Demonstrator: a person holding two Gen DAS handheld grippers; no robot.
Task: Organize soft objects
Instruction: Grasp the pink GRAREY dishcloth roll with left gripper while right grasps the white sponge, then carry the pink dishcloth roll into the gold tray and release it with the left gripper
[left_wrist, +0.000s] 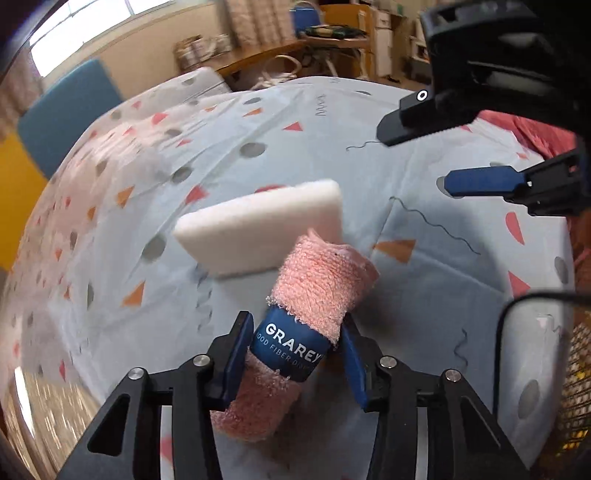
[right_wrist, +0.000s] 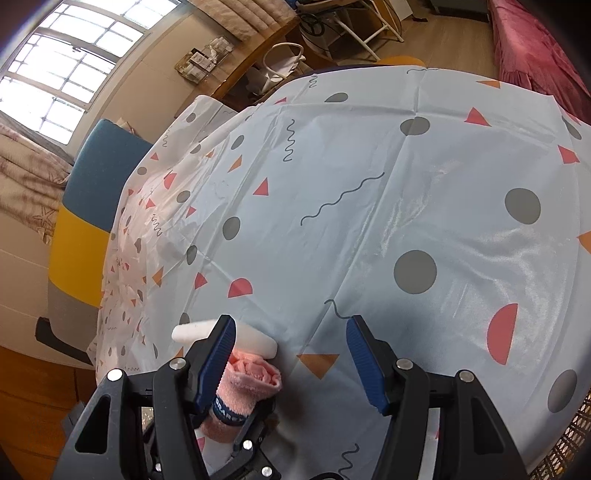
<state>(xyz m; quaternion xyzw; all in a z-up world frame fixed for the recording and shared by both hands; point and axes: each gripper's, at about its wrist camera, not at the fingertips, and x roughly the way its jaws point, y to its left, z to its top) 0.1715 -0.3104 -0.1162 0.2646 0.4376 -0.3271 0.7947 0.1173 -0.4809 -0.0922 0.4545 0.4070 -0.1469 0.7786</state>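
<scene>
Where towel roll lies, sponge touches.

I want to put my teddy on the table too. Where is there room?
Lots of bare tablecloth lies beyond and beside the empty right gripper. It's crowded near the edge, where the left gripper holds the pink towel roll against the white sponge.

Daylight pours in through the window, blown out to white up and left of the right tool. The glossy tablecloth carries streaky glare ahead of it. The left wrist view is motion-blurred at its margins; both fisheye views bend and darken at the edges.
</scene>
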